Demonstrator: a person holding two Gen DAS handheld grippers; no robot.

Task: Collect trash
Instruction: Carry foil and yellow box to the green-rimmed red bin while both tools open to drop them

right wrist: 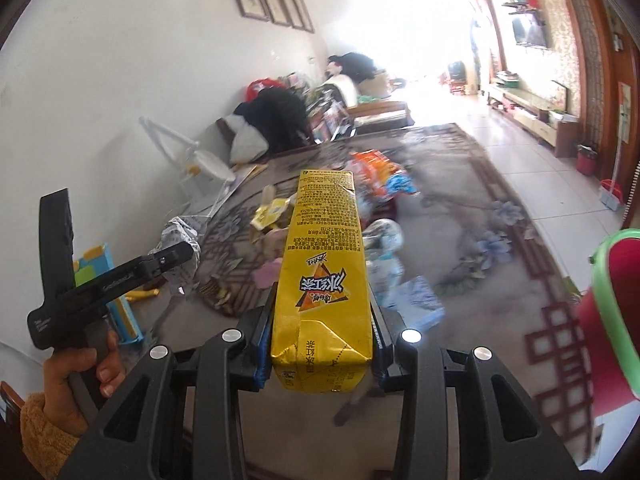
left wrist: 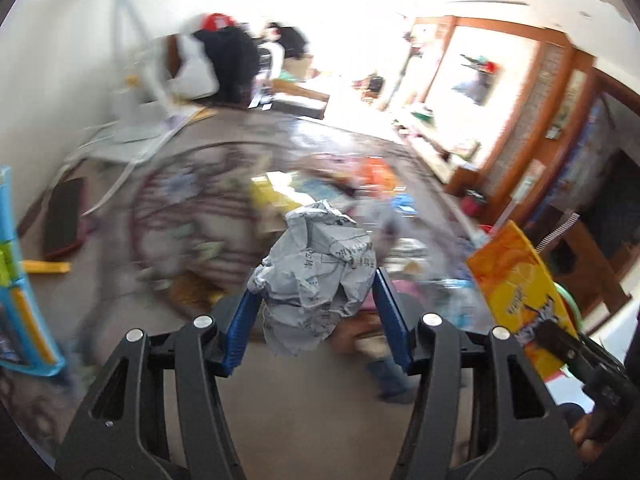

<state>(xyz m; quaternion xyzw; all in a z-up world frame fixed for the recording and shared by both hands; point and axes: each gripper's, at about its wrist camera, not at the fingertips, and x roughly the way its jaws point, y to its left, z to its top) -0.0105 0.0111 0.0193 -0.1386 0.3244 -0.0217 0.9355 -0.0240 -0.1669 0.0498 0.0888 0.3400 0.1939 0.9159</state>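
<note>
My left gripper [left wrist: 318, 286] is shut on a crumpled ball of grey newspaper [left wrist: 320, 268], held up above the rug. The right gripper [right wrist: 322, 300] is shut on a tall yellow drink carton [right wrist: 322, 264] that sticks out forward between its blue pads. In the left wrist view the same carton [left wrist: 516, 284] shows at the right edge. A heap of loose trash [right wrist: 372, 184] lies on the patterned rug [right wrist: 472, 216]: orange and blue wrappers, a yellow packet, clear plastic bottles. A red bin with a green rim [right wrist: 616, 300] stands close at the right.
A person's hand in an orange sleeve [right wrist: 76, 368] grips the left tool's handle. A blue and yellow toy board [right wrist: 116, 300] leans at the left. A sofa piled with dark clothes [right wrist: 280, 116] lines the wall. Pale tiled floor [right wrist: 532, 168] runs along the right.
</note>
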